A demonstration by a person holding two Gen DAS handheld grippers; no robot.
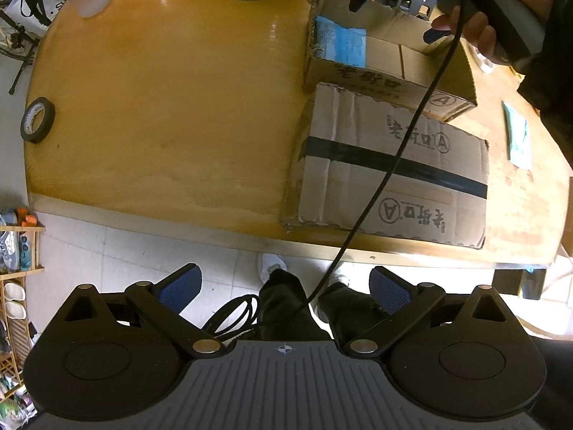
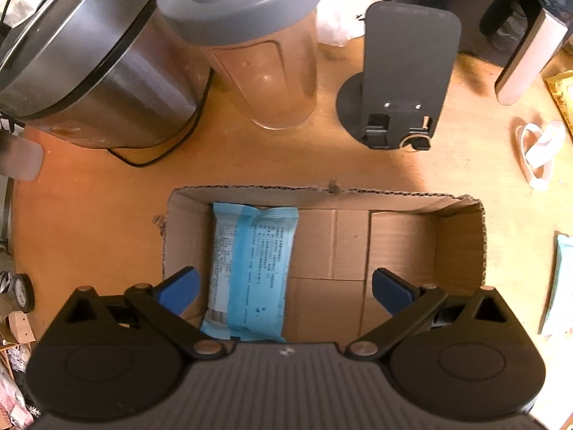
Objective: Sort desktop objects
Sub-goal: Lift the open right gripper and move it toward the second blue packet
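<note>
An open cardboard box (image 2: 401, 243) sits on the wooden table (image 1: 161, 107). A light blue packet (image 2: 250, 268) lies flat along its left side, and it also shows in the box (image 1: 358, 75) as the blue packet (image 1: 340, 41) in the left wrist view. My right gripper (image 2: 284, 281) hovers open just above the box with nothing between its blue pads. A hand holds that right gripper (image 1: 397, 16) over the box's far side. My left gripper (image 1: 284, 279) is open and empty, off the table's near edge above the floor. A roll of black tape (image 1: 37, 120) lies far left.
A taped cardboard carton (image 1: 394, 165) lies in front of the open box. Behind the box stand a steel cooker (image 2: 89, 53), a grey-lidded shaker (image 2: 265, 53) and a dark phone stand (image 2: 404, 82). A white cable (image 2: 537, 150) and a teal packet (image 1: 517, 136) lie to the right.
</note>
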